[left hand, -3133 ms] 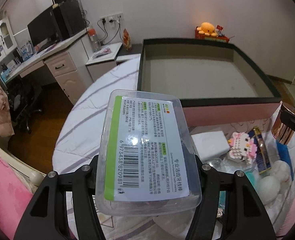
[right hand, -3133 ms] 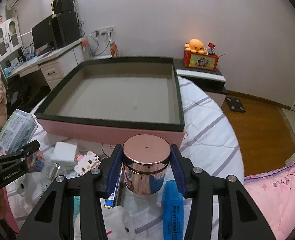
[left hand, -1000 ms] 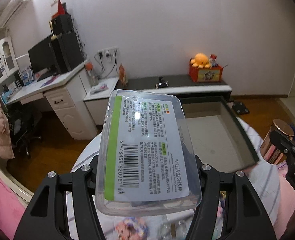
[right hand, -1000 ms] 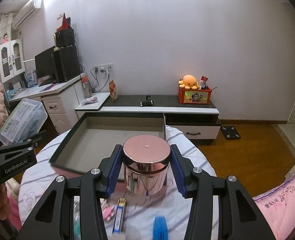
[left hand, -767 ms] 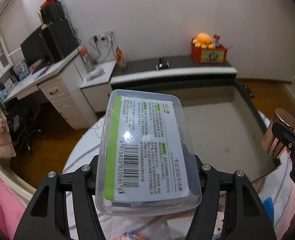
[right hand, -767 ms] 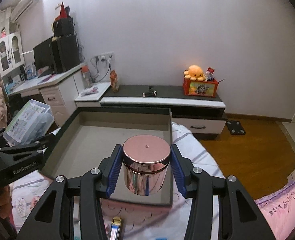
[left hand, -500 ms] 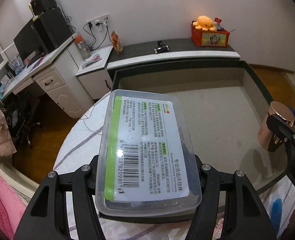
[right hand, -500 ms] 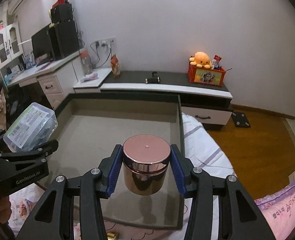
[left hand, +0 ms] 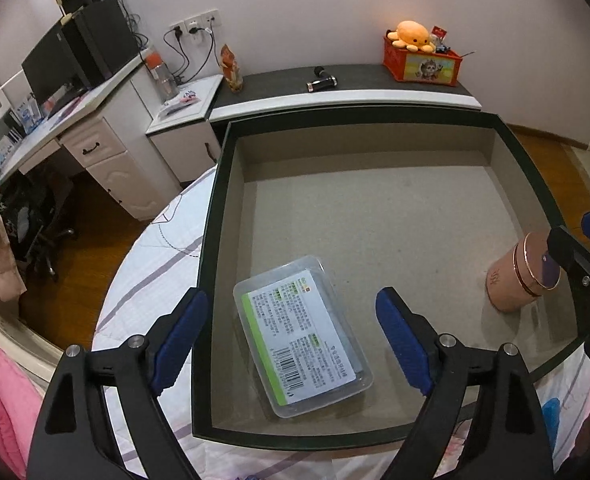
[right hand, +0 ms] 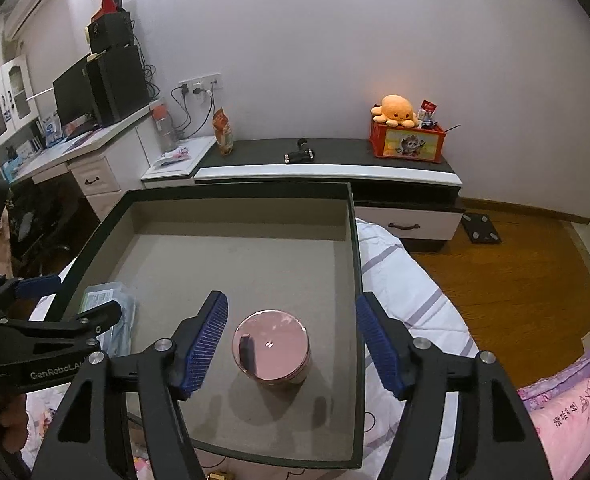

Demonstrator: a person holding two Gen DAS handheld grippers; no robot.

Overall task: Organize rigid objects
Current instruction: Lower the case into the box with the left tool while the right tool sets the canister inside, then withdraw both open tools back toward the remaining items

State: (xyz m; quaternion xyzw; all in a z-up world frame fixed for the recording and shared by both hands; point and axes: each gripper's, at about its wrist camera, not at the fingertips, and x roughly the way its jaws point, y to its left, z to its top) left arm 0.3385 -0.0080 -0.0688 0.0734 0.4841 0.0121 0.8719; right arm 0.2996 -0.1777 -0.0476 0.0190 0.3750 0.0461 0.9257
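1. Compared with the frames of half a second ago, the clear plastic box [left hand: 301, 336] is no longer clamped in the left gripper [left hand: 291, 336] but lies label-up on the floor of the large shallow box [left hand: 375, 208], near its front left corner; the rose-gold jar [right hand: 271, 346] is likewise out of the right gripper [right hand: 291, 340] and stands upright on the floor near the front right wall.
2. Both pairs of jaws have just been opening and are now seen released: the blue pads stand clear on either side of each object, with a visible gap, and nothing is grasped.
3. The step in hand is judged to be the release and withdrawal after placing.
4. Each gripper is best lifted straight up along its own line before being swung aside, so that a pad is not dragged against the jar or the plastic box.
5. The jar, being tall and narrow, is judged the likelier to be tipped by a sideways brush.
6. The dark rim of the large shallow box is to be cleared on the way back to the items left on the quilted cloth [left hand: 155, 264].
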